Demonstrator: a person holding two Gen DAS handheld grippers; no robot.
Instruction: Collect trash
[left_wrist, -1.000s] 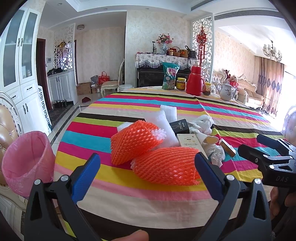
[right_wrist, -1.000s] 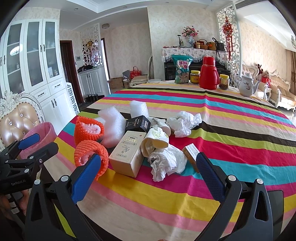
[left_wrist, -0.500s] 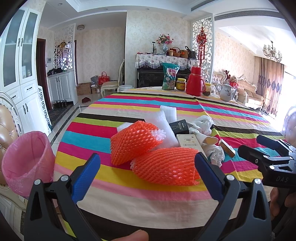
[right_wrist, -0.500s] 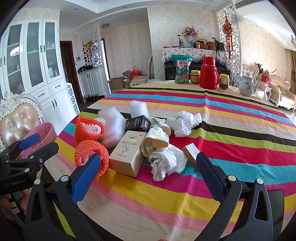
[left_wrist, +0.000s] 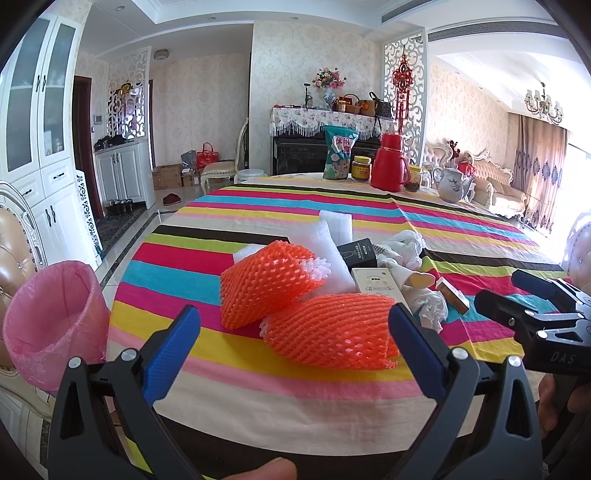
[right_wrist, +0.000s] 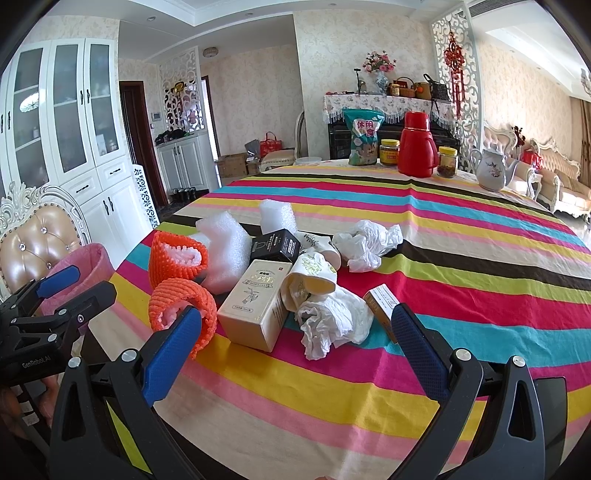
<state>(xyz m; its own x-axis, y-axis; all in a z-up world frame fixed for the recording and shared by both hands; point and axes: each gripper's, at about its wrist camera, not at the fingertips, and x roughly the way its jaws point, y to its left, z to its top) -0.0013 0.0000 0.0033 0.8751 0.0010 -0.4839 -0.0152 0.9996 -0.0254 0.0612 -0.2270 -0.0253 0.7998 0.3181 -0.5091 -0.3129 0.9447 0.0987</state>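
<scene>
Your left gripper (left_wrist: 293, 328) has its jaws spread wide and empty, its blue pads framing the nearer orange foam net (left_wrist: 332, 334), which lies on the striped tablecloth (left_wrist: 258, 373) just beyond the fingertips. Your right gripper (right_wrist: 295, 326) is likewise spread wide and holds nothing; a cream carton (right_wrist: 258, 299), a tipped paper cup (right_wrist: 310, 278) and crumpled white paper (right_wrist: 332, 317) lie between its pads, farther off on the cloth. Nothing has moved since the earlier frames: both grippers hover in the same spots and the trash pile lies as it did.

Beyond the near net lies a second orange foam net (left_wrist: 267, 284) with white foam showing at its open end. Behind it are white foam sheets (left_wrist: 325, 243), a black box (right_wrist: 275, 245), another wad of white plastic (right_wrist: 365, 242) and a small orange-edged box (right_wrist: 380, 306).

The pink-lined bin (left_wrist: 51, 325) stands off the table's left edge, beside a padded chair (right_wrist: 37, 240). From the left view its inside looks bare, though the bottom is out of sight.

At the far side of the table stand a snack bag (right_wrist: 364, 136), two jars, a red thermos (right_wrist: 417, 144) and a white teapot (right_wrist: 491, 170). Whether the jars are full is hard to make out. The paper cup's inside is partly hidden by the paper stuffed in it. Your hands are mostly cut off by the frame edges.
</scene>
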